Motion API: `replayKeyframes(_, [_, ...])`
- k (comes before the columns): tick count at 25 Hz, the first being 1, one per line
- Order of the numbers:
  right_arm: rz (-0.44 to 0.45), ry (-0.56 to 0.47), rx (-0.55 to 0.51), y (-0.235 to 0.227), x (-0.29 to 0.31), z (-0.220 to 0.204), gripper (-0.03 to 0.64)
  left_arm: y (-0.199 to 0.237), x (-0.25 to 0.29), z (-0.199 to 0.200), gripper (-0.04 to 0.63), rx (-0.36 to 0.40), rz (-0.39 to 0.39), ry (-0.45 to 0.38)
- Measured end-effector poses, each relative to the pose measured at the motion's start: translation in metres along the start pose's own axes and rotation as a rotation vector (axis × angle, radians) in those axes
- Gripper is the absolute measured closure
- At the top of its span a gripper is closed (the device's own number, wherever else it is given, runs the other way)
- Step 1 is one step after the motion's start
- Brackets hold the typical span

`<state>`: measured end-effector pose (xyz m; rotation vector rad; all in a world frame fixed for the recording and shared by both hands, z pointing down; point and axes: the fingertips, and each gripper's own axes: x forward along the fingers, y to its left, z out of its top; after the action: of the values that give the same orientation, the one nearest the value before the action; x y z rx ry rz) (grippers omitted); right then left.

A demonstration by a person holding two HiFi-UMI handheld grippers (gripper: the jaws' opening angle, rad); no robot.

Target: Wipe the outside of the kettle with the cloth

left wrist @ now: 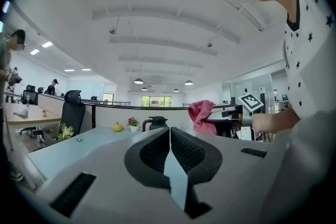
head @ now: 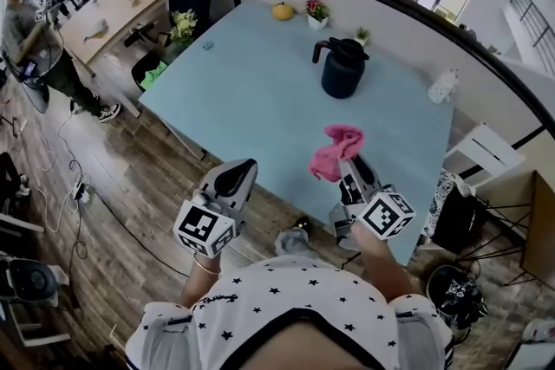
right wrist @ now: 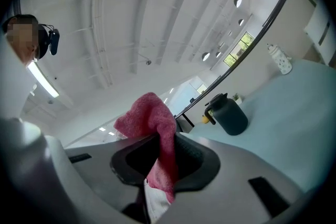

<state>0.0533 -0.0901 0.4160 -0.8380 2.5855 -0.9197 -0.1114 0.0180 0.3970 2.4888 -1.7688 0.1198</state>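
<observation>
Holding cloth [head: 336,149] pinched in right tool [head: 350,166], above near table [head: 247,104] edge. Holding left tool [head: 237,177] pressed together, empty. Kettle [head: 343,69] upright farther back, well apart from cloth.

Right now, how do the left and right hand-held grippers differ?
The left hand-held gripper has its jaws shut together with nothing between them; the right hand-held gripper is shut on the pink cloth. In the head view the right one shows over the table, the left one at its near edge. Both are well short of the kettle.
</observation>
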Motion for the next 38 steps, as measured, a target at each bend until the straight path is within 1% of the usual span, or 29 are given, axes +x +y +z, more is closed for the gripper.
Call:
replayKeyframes(6, [-0.029, -0.009, 0.005, -0.037, 0.033, 0.03, 0.537, 0.025, 0.055, 0.017, 0.565, 0.044, -0.021, -0.002])
replayKeyframes(8, [-0.04, -0.018, 0.01, -0.049, 0.04, 0.038, 0.537, 0.031, 0.074, 0.018, 0.565, 0.046, -0.034, 0.004])
replayKeyframes(18, [-0.154, -0.074, 0.047, -0.116, 0.044, 0.074, 0.537, 0.03, 0.161, 0.022, 0.565, 0.057, -0.147, 0.022])
replayKeyframes(20, [-0.155, -0.071, 0.013, -0.125, 0.047, 0.081, 0.537, 0.032, 0.172, 0.023, 0.565, 0.059, -0.157, 0.02])
replayKeyframes(22, [-0.154, -0.058, -0.055, -0.131, 0.053, 0.089, 0.537, 0.035, 0.18, 0.023, 0.565, 0.058, -0.166, 0.022])
replayKeyframes(24, [-0.18, -0.054, -0.1, -0.138, 0.059, 0.095, 0.537, 0.04, 0.186, 0.022, 0.565, 0.058, -0.176, 0.027])
replayKeyframes(25, [-0.203, -0.057, -0.101, -0.143, 0.063, 0.096, 0.537, 0.043, 0.188, 0.021, 0.565, 0.058, -0.18, 0.03])
replayKeyframes(27, [-0.249, -0.071, -0.064, -0.154, 0.07, 0.098, 0.537, 0.051, 0.196, 0.02, 0.565, 0.054, -0.192, 0.034])
replayKeyframes(29, [-0.273, -0.086, -0.021, -0.16, 0.08, 0.1, 0.537, 0.057, 0.208, 0.022, 0.565, 0.055, -0.218, 0.035])
replayKeyframes(31, [-0.283, -0.1, -0.014, -0.16, 0.094, 0.105, 0.537, 0.063, 0.22, 0.026, 0.565, 0.068, -0.257, 0.041])
replayKeyframes(34, [-0.325, -0.134, -0.02, -0.164, 0.111, 0.115, 0.537, 0.07, 0.235, 0.034, 0.565, 0.092, -0.313, 0.035])
replayKeyframes(38, [-0.394, -0.198, 0.019, -0.177, 0.127, 0.124, 0.537, 0.087, 0.25, 0.042, 0.565, 0.089, -0.345, 0.016])
